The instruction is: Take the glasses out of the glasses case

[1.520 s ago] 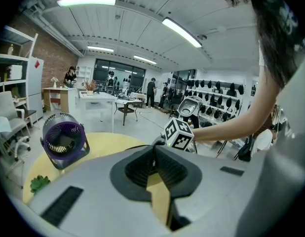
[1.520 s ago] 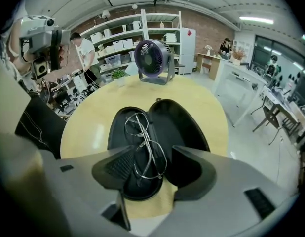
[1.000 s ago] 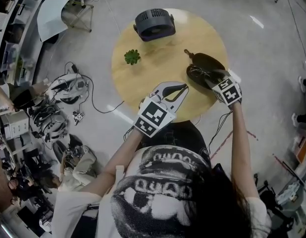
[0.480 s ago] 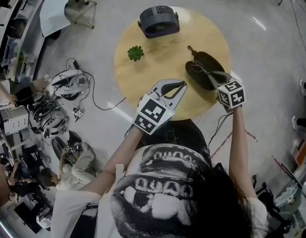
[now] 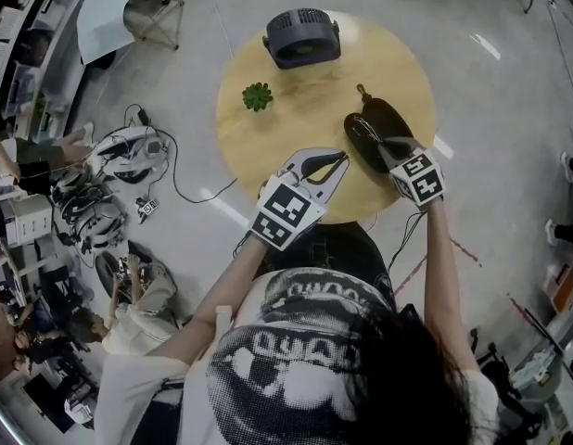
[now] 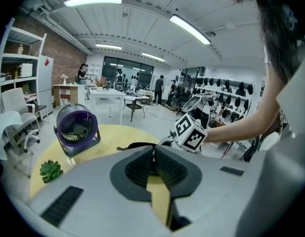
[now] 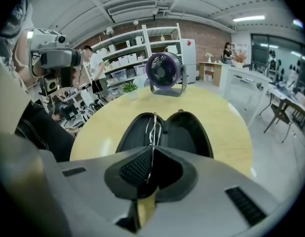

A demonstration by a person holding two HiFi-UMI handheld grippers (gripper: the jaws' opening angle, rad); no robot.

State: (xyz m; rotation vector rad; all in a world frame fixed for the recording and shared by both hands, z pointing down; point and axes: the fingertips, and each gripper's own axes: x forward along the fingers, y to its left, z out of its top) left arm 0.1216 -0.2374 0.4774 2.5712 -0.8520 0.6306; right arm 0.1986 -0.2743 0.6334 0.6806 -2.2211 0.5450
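Observation:
A black glasses case (image 5: 390, 119) lies open on the right side of the round wooden table (image 5: 296, 128). In the right gripper view its two halves (image 7: 189, 132) spread just beyond the jaws. The thin wire-framed glasses (image 7: 151, 125) stand on edge over the case's middle (image 5: 367, 130). My right gripper (image 5: 387, 146) is over the case's near end, its jaws closing with the glasses' wire pinched between the pads (image 7: 150, 152). My left gripper (image 5: 345, 158) hovers over the table's front edge left of the case, shut and holding nothing (image 6: 153, 149).
A dark round fan (image 5: 302, 37) stands at the table's far edge, with a small green plant (image 5: 258, 96) left of centre. Cables and gear (image 5: 110, 202) litter the floor to the left. A person's lap is just below the table's near rim.
The right gripper's jaws came together on the glasses' frame, and that hand shifted a little to the left over the case. The left gripper kept its place.

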